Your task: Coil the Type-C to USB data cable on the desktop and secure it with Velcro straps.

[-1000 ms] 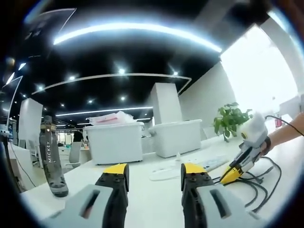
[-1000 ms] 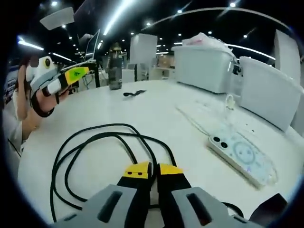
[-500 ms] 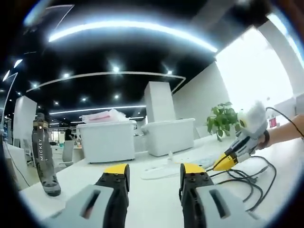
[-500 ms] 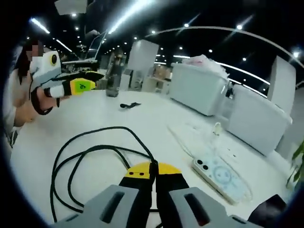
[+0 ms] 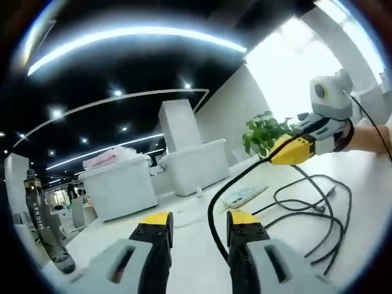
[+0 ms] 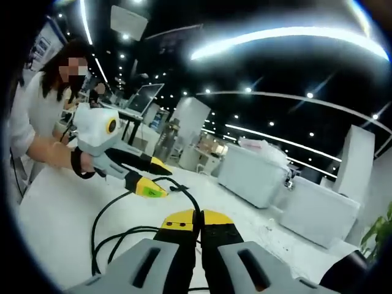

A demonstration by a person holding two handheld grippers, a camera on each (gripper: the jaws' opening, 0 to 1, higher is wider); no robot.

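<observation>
White desktop (image 5: 367, 184) under office ceiling lights carries your work. Your right gripper (image 6: 197, 215) is clamped on the black data cable (image 5: 306, 208), lifted off the desktop; your left gripper (image 5: 199, 219) is parted and empty, the raised strand passing between its tips. Close the left on that strand, then lay even loops. Thin, glossy and springy-looking, its slack lies in loose curves near the right edge.

Left gripper (image 5: 197, 222) seen at 6 o'clock, jaws apart. Black cable (image 5: 306, 202) looped on desk (image 5: 367, 184), lifted by right gripper (image 5: 288, 149) at 2 o'clock.
</observation>
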